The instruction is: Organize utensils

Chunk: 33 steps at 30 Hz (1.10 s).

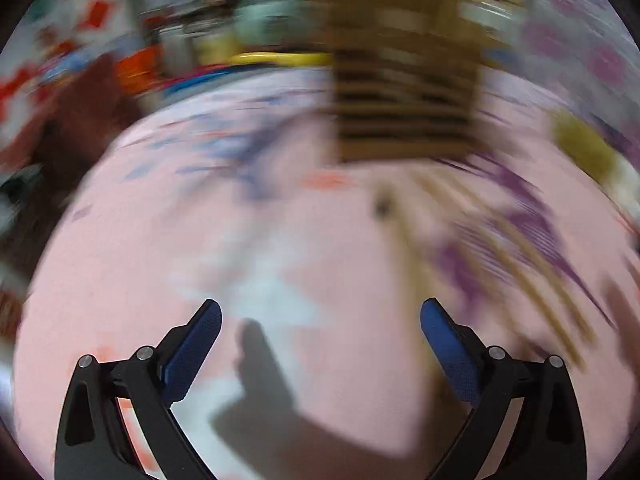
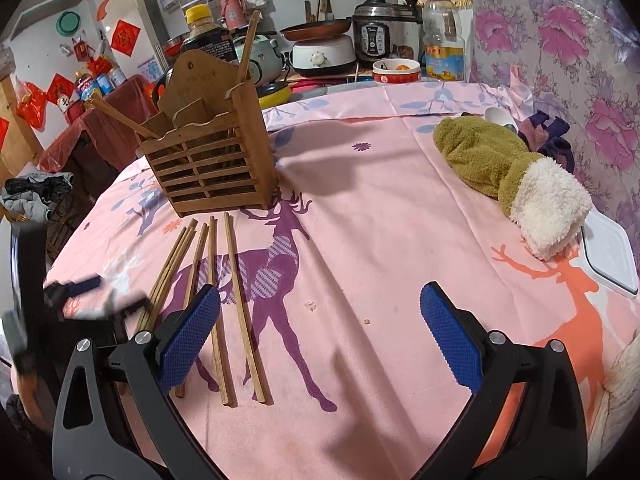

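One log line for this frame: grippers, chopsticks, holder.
left gripper: open, empty | right gripper: open, empty | loose chopsticks: on tablecloth, before wooden holder | holder: upright, two chopsticks inside

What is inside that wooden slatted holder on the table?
The wooden holder has chopsticks in it: one sticks up at its right side, another leans out to the left. The slats hide their lower ends and anything else inside.

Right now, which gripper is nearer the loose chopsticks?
Left, I'd judge. The left gripper is blurred but hangs at the near ends of the chopsticks. The right gripper is open over bare cloth beside them.
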Tool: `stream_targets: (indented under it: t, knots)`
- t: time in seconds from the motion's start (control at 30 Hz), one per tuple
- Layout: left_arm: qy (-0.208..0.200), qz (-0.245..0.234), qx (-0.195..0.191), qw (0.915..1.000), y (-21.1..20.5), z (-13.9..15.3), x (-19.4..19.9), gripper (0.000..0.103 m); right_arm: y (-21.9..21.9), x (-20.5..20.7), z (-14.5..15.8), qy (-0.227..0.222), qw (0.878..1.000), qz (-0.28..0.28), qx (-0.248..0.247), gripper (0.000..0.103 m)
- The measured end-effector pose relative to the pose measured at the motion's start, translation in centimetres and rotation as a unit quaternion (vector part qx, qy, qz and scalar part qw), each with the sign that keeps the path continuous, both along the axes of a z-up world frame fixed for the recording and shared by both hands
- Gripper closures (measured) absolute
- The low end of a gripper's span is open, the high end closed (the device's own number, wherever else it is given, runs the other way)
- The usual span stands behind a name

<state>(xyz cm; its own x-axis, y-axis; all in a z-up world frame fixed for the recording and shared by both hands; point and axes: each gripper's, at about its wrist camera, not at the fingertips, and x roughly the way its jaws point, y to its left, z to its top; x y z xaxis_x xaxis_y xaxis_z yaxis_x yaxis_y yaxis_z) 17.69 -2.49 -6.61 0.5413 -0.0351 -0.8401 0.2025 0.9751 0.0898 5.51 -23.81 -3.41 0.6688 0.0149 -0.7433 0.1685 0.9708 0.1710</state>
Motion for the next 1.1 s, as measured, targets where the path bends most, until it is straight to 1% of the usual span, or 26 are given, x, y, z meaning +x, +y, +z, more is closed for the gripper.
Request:
stream_targets:
  t: [0.03,0.13,0.17,0.23,0.27,0.33,0.37,0.4,0.43,0.47,0.5,0.53,0.6,0.63,0.67,0.7,0.73,0.8,0.87,0.93,0.97,1.1]
  knots:
    - [0.000,0.014,-0.017,0.9998,1.2,0.2,0.4,0.006,0.0,0.0,0.0,0.000,1.000,0.002,0.000,0.006]
    - [0.014,0.008,-0.104,0.9945,3.0,1.3,0.6,0.006,0.5,0.0,0.0,0.000,1.000,0.010,-0.007,0.006]
    - [0.010,-0.001,-0.112,0.9937,2.9,1.6,0.3,0.006,0.7,0.0,0.0,-0.001,1.000,0.012,-0.013,0.006]
    - [0.003,-0.021,-0.100,0.9948,1.9,1.8,-0.3,0.006,0.9,0.0,0.0,0.000,1.000,0.015,-0.024,0.006]
    - [0.005,-0.034,-0.095,0.9949,1.2,1.6,-0.4,0.006,1.0,0.0,0.0,0.000,1.000,0.016,-0.026,0.006]
    - [0.026,-0.069,-0.094,0.9928,-0.4,0.9,-0.9,0.006,1.1,0.0,-0.1,0.001,1.000,0.017,-0.026,0.006]
    - [0.033,-0.087,-0.089,0.9917,-1.3,0.5,-1.2,0.006,1.0,0.1,-0.2,0.003,1.000,0.017,-0.026,0.006]
    - [0.032,-0.095,-0.079,0.9919,-1.6,0.3,-1.6,0.006,1.0,0.1,-0.2,0.003,1.000,0.016,-0.025,0.006]
    - [0.020,-0.097,-0.045,0.9940,-2.3,0.0,-1.8,0.006,0.9,0.1,-0.2,0.004,1.000,0.015,-0.024,0.006]
    - [0.005,-0.089,-0.008,0.9960,-2.6,-0.3,-1.7,0.006,0.9,0.1,-0.2,0.005,1.000,0.014,-0.023,0.006]
    - [-0.003,-0.078,0.012,0.9969,-2.4,-0.5,-1.5,0.005,0.8,0.1,-0.2,0.005,1.000,0.014,-0.022,0.006]
    - [0.002,-0.056,0.010,0.9984,-1.6,-0.6,-0.6,0.005,0.8,0.1,-0.2,0.005,1.000,0.014,-0.020,0.006]
    - [0.017,-0.008,-0.021,0.9996,0.8,-0.6,1.0,0.005,0.8,0.1,-0.2,0.004,1.000,0.015,-0.020,0.006]
    - [0.019,0.023,-0.040,0.9988,2.4,-0.4,1.6,0.005,0.8,0.1,-0.2,0.004,1.000,0.015,-0.021,0.006]
    - [0.017,0.035,-0.049,0.9980,3.3,-0.2,1.9,0.006,0.9,0.1,-0.2,0.004,1.000,0.017,-0.022,0.006]
    - [0.017,0.040,-0.060,0.9973,3.9,0.1,2.0,0.006,1.0,0.1,-0.3,0.004,1.000,0.018,-0.022,0.006]
    - [0.019,0.038,-0.082,0.9957,4.3,0.4,1.9,0.006,1.1,0.1,-0.3,0.004,1.000,0.019,-0.023,0.006]
    - [0.022,0.019,-0.105,0.9941,4.0,0.9,1.6,0.006,1.2,0.1,-0.3,0.004,0.999,0.022,-0.027,0.006]
    - [0.016,0.002,-0.096,0.9953,3.2,1.2,0.9,0.006,1.2,0.1,-0.3,0.005,0.999,0.022,-0.029,0.006]
    - [0.008,-0.005,-0.076,0.9971,2.5,1.3,0.2,0.006,1.2,0.1,-0.3,0.005,0.999,0.020,-0.029,0.006]
    - [0.007,-0.005,-0.073,0.9973,2.5,1.4,0.0,0.006,1.1,0.1,-0.4,0.006,0.999,0.018,-0.028,0.006]
    - [0.012,0.006,-0.090,0.9959,3.6,1.4,-0.9,0.006,0.7,0.0,-0.5,0.007,1.000,0.013,-0.020,0.006]
